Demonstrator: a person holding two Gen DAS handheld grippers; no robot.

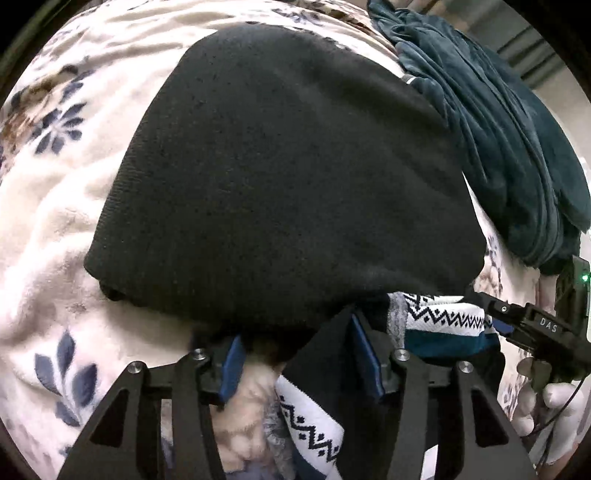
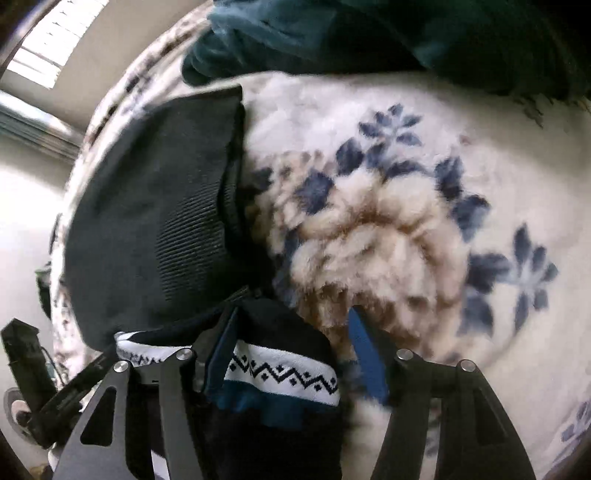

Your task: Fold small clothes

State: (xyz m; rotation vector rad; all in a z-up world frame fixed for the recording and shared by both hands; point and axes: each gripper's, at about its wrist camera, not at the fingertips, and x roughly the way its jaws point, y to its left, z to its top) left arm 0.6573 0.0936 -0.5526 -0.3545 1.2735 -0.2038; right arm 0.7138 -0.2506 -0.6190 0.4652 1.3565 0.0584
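Note:
A black knit beanie (image 1: 288, 177) lies flat on a floral fleece blanket (image 1: 48, 229); it also shows in the right wrist view (image 2: 155, 221). Just below it lies a patterned sock, white with black zigzags and teal (image 1: 443, 325), also seen in the right wrist view (image 2: 280, 373). My left gripper (image 1: 295, 354) is open at the beanie's near edge, its jaws straddling dark fabric and the sock. My right gripper (image 2: 295, 354) is open over the sock, touching the blanket (image 2: 406, 221). The right gripper shows at the right of the left wrist view (image 1: 532, 332).
A dark teal velour garment (image 1: 498, 129) lies bunched at the far right of the blanket, at the top in the right wrist view (image 2: 332, 33). A window and wall (image 2: 44, 55) lie beyond the blanket's left edge. A gloved hand (image 1: 546, 410) holds the right gripper.

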